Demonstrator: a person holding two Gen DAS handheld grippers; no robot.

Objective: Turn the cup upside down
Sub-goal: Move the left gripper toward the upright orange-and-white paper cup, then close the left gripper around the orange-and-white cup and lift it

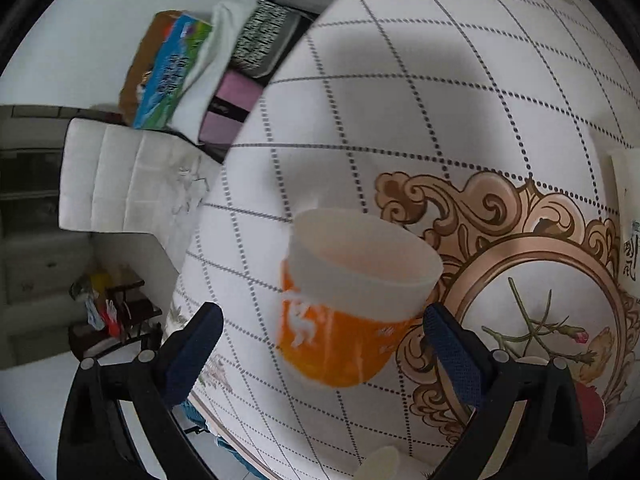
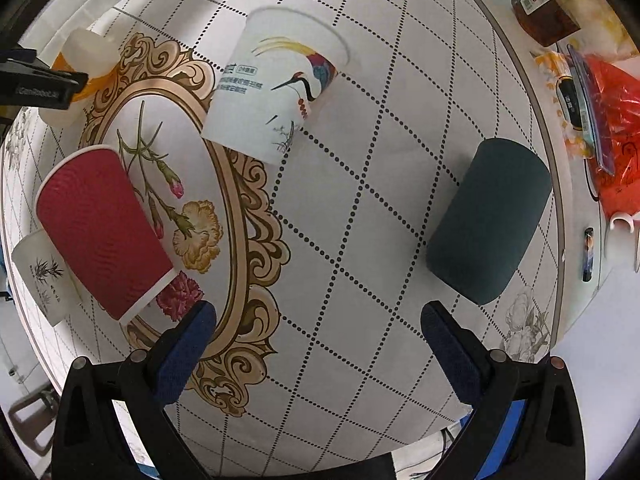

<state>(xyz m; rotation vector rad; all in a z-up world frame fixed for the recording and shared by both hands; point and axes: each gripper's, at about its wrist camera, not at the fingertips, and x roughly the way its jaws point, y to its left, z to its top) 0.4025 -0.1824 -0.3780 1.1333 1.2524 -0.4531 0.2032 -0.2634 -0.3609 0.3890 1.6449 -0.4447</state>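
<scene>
My left gripper (image 1: 320, 344) hangs tilted above the table (image 1: 400, 100), jaws spread wide and holding nothing. The orange cup (image 1: 344, 320) sits just ahead between the fingers, nearer my right finger (image 1: 452, 352), which looks to be at or just off its wall; I cannot tell if they touch. Its white rim faces up toward me and it is blurred. Beyond it, past the table edge to my left, lie a tissue pack (image 1: 168, 76) and a white chair (image 1: 120, 176).

My right gripper (image 2: 318, 344) also looks down, jaws wide apart and empty. Ahead to its left a red cup (image 2: 100, 232) lies beside a small white cup (image 2: 44, 276); ahead to its right is a dark green cup (image 2: 488, 220). Farther ahead is a crane cup (image 2: 276, 84).
</scene>
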